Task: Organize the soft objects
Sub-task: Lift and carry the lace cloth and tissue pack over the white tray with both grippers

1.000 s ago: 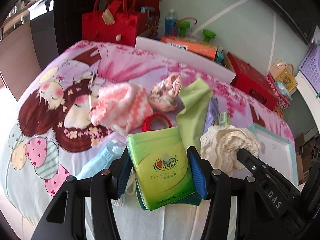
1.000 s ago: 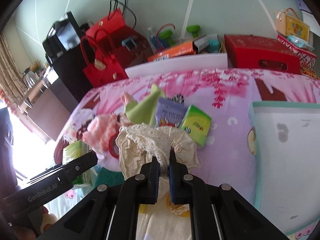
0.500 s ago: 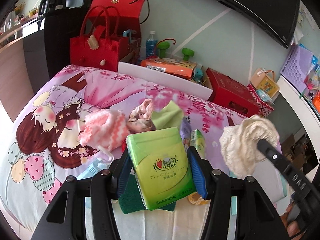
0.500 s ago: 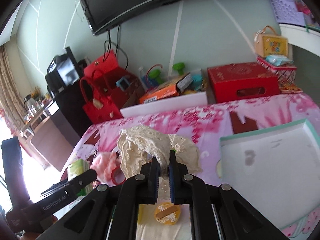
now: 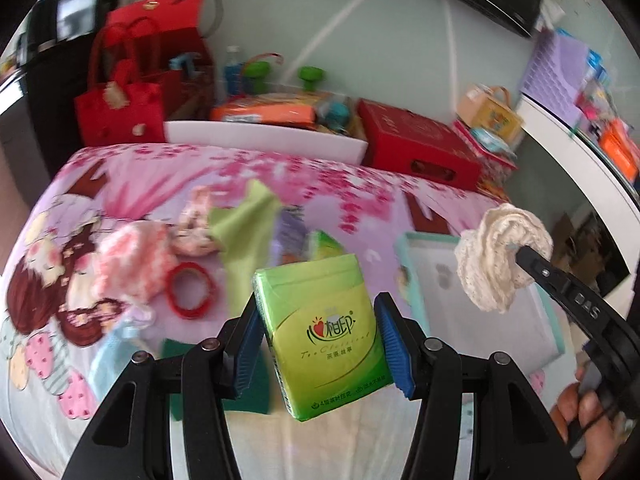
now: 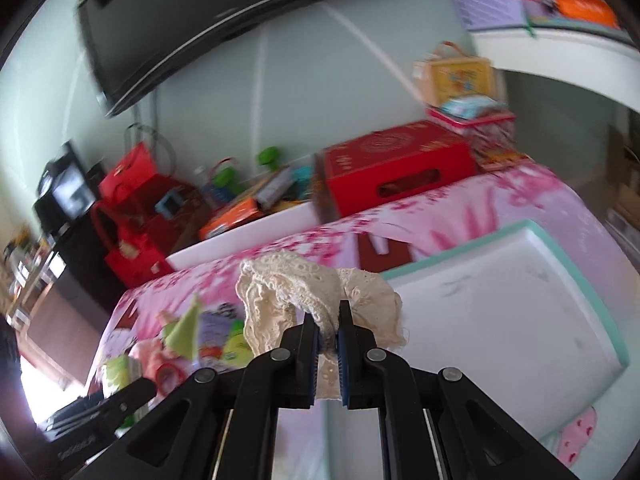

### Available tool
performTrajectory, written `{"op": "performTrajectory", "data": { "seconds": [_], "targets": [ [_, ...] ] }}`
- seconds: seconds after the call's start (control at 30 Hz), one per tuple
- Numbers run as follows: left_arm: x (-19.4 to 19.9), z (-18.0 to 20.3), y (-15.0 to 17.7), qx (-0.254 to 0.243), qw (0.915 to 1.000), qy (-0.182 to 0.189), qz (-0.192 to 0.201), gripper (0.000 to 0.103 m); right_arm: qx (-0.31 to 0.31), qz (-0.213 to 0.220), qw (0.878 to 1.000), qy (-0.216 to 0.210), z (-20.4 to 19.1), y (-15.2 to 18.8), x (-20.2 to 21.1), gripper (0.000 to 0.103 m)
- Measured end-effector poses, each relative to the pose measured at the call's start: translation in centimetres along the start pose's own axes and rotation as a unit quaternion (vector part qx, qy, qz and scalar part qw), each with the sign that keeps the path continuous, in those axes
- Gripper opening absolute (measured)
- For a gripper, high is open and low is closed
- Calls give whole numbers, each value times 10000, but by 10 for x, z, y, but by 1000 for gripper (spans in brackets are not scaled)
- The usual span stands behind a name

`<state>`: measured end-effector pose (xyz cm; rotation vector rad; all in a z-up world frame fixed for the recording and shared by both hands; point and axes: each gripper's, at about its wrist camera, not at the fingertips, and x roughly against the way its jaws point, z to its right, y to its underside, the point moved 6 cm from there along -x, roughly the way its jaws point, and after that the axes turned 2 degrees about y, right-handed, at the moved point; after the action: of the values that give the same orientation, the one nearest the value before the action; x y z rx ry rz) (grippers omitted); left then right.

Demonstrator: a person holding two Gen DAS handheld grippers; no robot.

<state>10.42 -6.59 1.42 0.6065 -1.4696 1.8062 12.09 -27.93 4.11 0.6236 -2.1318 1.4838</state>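
while most of the soft things are yet to be sorted, both hands are already loaded. going left to right across the bed cover (image 5: 132, 168): a pink knitted piece (image 5: 132, 264) and a red ring (image 5: 190, 290) lie at the left, a green cloth (image 5: 244, 232) and a second small green pack (image 5: 326, 246) sit mid-bed, and the white tray (image 5: 412, 272) with its teal rim waits at the right, nothing visible in it. the left gripper (image 5: 320, 348) is clamped on a green tissue pack (image 5: 324, 332), lifted clear of the cover. the right gripper (image 6: 329, 334) is pinched tight on a cream lace cloth (image 6: 296, 292), held in the air at the tray's near-left corner. so two items are in transit, none delivered, several left. against a second ago, both tools have risen and swung rightward; the lace has come up off the bed, and the tray now sits closer in both views
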Motion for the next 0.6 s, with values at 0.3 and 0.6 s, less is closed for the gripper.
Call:
{"op": "performTrajectory", "data": {
  "seconds": [0.3, 0.6],
  "targets": [
    [-36, 86, -15, -912, 9951, 341, -153, 56, -617, -39, 9947, 823, 73, -8, -2, 9],
    [-87, 144, -14, -1369, 9878, 697, -264, 57, -855, 196, 9884, 1241, 108, -20, -1, 9]
  ]
}}
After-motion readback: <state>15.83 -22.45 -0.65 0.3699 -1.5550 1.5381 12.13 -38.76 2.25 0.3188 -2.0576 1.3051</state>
